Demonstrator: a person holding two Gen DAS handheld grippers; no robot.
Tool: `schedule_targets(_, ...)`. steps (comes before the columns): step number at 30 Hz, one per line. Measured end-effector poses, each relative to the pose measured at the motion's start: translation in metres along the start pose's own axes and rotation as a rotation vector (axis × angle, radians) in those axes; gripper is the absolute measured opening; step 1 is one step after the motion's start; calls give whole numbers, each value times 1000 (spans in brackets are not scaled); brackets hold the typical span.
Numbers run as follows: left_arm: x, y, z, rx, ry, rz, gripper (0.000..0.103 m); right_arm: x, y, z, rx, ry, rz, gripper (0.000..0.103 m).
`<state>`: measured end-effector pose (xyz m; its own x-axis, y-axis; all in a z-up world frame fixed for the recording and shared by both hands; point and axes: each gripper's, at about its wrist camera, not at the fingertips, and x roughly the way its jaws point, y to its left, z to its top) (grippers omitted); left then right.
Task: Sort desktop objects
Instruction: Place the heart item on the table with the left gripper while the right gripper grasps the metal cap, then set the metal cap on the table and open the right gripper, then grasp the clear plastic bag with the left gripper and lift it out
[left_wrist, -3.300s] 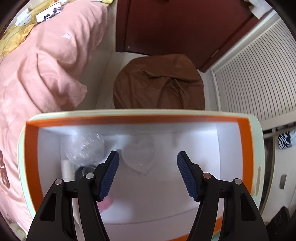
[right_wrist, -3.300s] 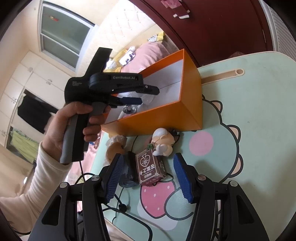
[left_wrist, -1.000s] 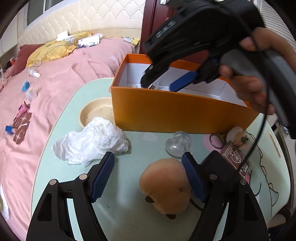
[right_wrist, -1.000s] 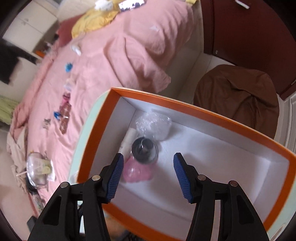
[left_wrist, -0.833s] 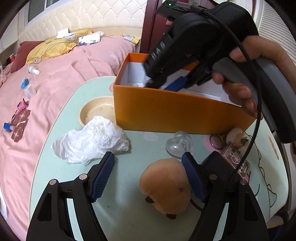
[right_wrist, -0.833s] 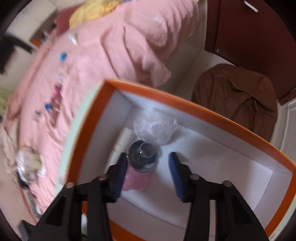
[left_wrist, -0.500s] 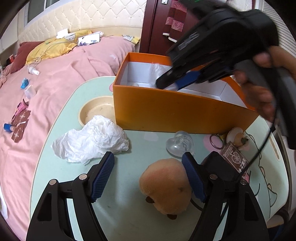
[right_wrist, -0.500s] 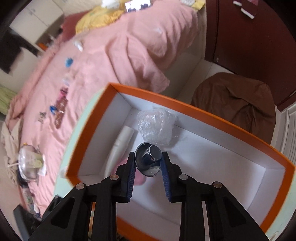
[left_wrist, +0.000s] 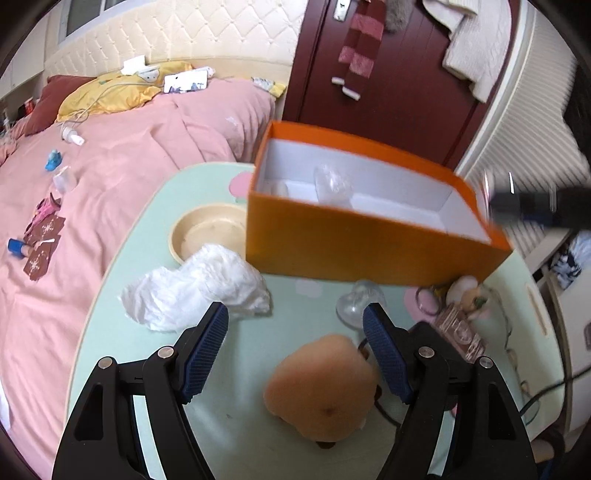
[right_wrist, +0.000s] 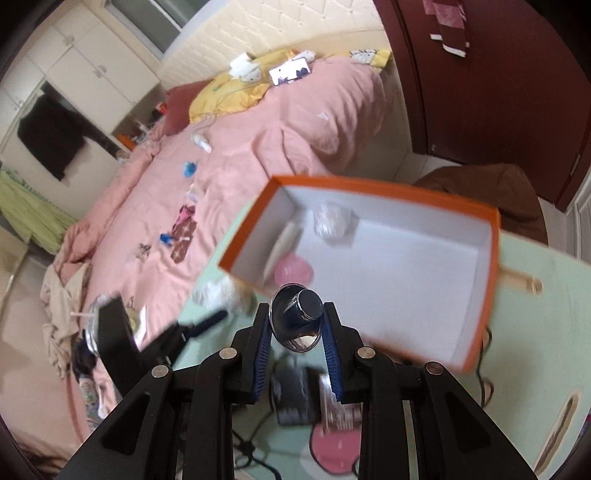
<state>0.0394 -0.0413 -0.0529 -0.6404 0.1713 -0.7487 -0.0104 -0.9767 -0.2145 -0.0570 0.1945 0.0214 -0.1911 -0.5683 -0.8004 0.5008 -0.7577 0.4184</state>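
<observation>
My right gripper (right_wrist: 296, 318) is shut on a small shiny metal piece with a dark round cap (right_wrist: 299, 317). It holds the piece up in front of the near wall of the orange box (right_wrist: 369, 189), over the table. Inside the box lie crumpled clear plastic (right_wrist: 332, 219), a white tube (right_wrist: 284, 240) and a pink thing (right_wrist: 293, 269). My left gripper (left_wrist: 295, 317) stands open low over the mint table (left_wrist: 155, 229). A brown plush toy (left_wrist: 325, 384) sits under its right finger. In the left wrist view, the right gripper is a dark blur (left_wrist: 535, 210) at the box's right end.
Around the box (left_wrist: 351, 240) on the table are a crumpled white tissue (left_wrist: 199, 291), a beige bowl (left_wrist: 203, 232), a clear heart-shaped piece (left_wrist: 354, 299), a card box (left_wrist: 458, 332), a small figurine (left_wrist: 469, 291) and black cables. A pink bed borders the table's left side.
The right gripper closed on the metal piece inside the box, lifted it out and drew back over the table. The left gripper stayed where it was.
</observation>
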Motion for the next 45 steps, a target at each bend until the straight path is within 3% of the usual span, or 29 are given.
schedule_targets(11, -13, 15, 3, -28, -8, 85, 76, 40, -13, -48, 15, 65, -54, 26)
schedule_targets(14, -16, 18, 5, -31, -3, 103, 76, 40, -14, -49, 16, 31, -36, 28)
schedule_targets(17, -19, 17, 10, -19, -9, 121, 76, 33, -19, -52, 29, -22, 10, 49)
schedule_targets(18, -20, 15, 11, -11, -11, 126, 76, 30, -20, -53, 33, -36, 22, 51)
schedule_targets(26, -26, -14, 47, 109, -47, 116, 76, 15, -21, -85, -3, -121, 29, 51)
schedule_targets(29, -21, -34, 72, 163, -26, 68, 76, 9, -20, -96, -4, -175, 31, 51)
schedule_targets(33, 18, -62, 105, 222, 93, 20, 76, 11, -21, -97, -7, -172, 45, 51)
schedule_targets(40, 92, -97, 126, 328, 204, 146, 76, 5, -26, -102, 24, -175, 76, 54)
schedule_targets(42, 109, -97, 125, 321, 242, 160, 70, 2, -26, -102, 30, -182, 79, 56)
schedule_targets(43, 116, -96, 124, 309, 270, 144, 56, 1, -26, -102, 30, -185, 88, 57)
schedule_targets(44, 123, -94, 122, 297, 298, 127, 36, 0, -26, -102, 31, -187, 92, 57)
schedule_targets(45, 129, -93, 121, 288, 318, 113, 36, 0, -26, -101, 33, -186, 96, 57)
